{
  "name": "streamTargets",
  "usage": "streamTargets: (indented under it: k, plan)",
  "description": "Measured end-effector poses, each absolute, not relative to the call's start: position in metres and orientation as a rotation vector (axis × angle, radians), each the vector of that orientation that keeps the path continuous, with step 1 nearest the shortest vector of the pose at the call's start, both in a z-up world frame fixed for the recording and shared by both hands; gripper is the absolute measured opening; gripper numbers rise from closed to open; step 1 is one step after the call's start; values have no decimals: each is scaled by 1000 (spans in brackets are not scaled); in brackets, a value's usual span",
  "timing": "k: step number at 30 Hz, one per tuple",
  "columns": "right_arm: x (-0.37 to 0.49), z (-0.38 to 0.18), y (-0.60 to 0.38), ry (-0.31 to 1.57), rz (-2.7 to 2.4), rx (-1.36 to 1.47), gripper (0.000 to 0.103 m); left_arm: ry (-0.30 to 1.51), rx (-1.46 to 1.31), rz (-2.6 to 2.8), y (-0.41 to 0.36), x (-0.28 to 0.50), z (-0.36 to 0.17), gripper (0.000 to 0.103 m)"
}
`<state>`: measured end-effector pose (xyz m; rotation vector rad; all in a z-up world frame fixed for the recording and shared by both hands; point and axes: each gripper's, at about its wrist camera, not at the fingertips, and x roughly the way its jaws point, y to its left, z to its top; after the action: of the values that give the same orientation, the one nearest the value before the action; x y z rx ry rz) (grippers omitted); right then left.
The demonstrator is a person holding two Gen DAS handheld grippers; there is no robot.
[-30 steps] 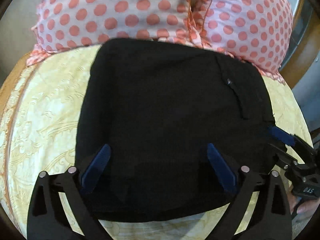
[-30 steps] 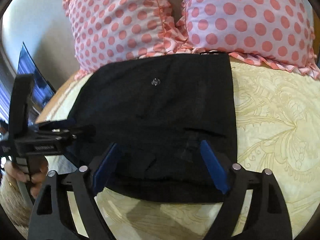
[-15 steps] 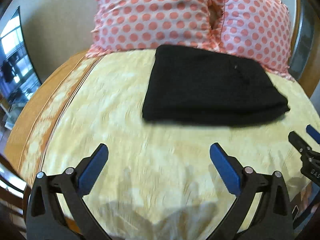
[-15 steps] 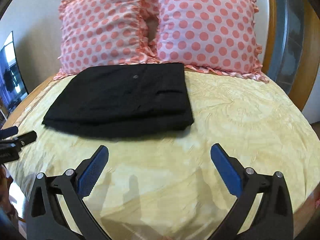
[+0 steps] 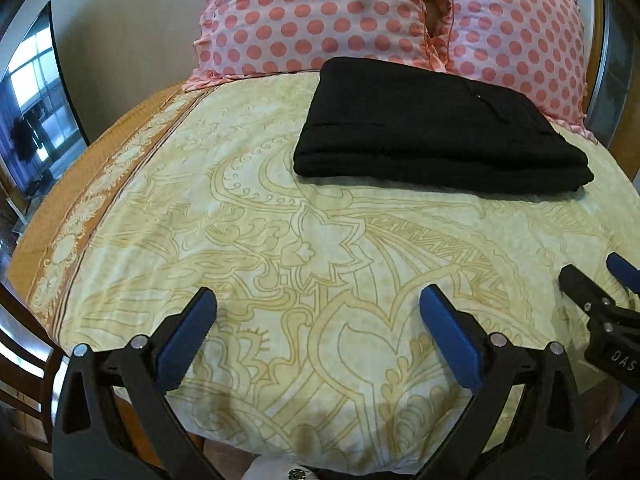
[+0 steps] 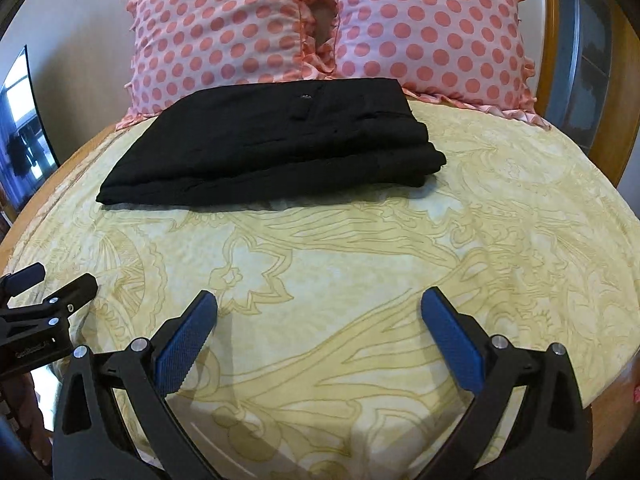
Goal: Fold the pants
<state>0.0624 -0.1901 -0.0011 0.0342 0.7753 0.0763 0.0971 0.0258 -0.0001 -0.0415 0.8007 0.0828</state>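
The black pants lie folded into a flat rectangle at the far end of the bed, against the pillows; they also show in the right wrist view. My left gripper is open and empty, well back from the pants over the near part of the bed. My right gripper is open and empty, also well back from them. Each gripper shows at the edge of the other's view: the right one and the left one.
A yellow patterned bedspread covers the bed, with an orange border on the left. Two pink polka-dot pillows stand at the head. A wooden headboard post is at the right. A window is far left.
Both grippers have pulled back from over the folded pants toward the near end of the bed. The pants lie still where they were.
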Motion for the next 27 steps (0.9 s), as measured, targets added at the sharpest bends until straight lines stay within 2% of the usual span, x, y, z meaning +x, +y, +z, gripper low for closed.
streamTargets:
  k: [27]
  plan:
    - [54, -4, -180, 723, -14, 33, 102, 745, -43, 33, 23, 96, -3, 101]
